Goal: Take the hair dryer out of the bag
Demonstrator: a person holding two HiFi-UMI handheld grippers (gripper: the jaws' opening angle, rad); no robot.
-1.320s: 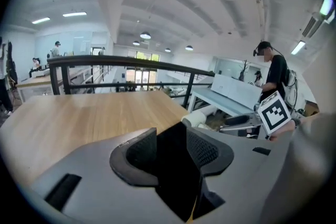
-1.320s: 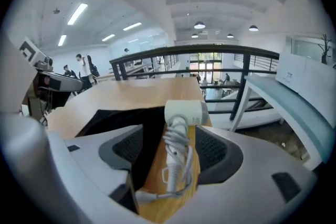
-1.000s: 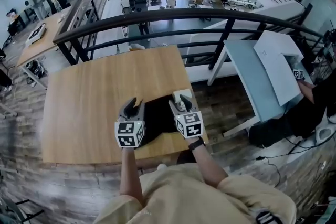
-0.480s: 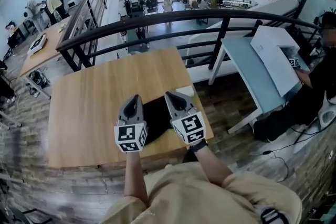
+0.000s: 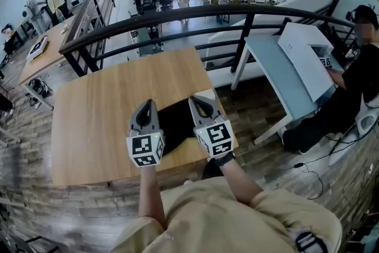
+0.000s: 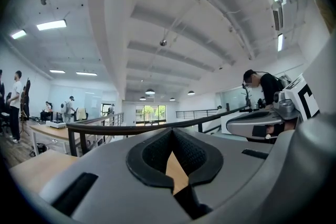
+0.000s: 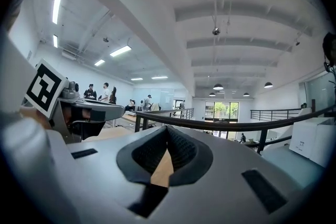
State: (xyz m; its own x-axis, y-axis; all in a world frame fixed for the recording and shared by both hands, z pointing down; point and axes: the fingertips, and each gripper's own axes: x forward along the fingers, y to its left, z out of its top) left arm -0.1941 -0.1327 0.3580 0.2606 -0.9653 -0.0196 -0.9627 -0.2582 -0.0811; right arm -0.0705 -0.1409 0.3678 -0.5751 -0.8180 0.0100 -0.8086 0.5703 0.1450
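Both grippers are hovering side by side above the near part of the square light-wood table [image 5: 100,121], pointing level out across it. The left gripper [image 5: 146,106] is showing its jaws pressed together with nothing in them, just a sliver of wood top visible through the notch. The right gripper [image 5: 200,103] is reading the same: closed and empty.

Between them the black fabric bag [image 5: 176,126] is lying on the table, close to its near edge and toward the right-hand near corner. The hair dryer isn't showing in any view. A small whitish patch [image 5: 208,94] is sitting by the table's right edge just beyond the bag. It is possibly a separate item, but that's hard to tell from here.

Room to move: bare wood is running wide to the left of the bag and on to the table's far edge, where a black metal railing [image 5: 177,13] is curving past just beyond. Right of the table, across a strip of floor, a pale blue-grey desk [image 5: 278,68] is standing apart.

Count: two grippers, one bag, one table, one railing.
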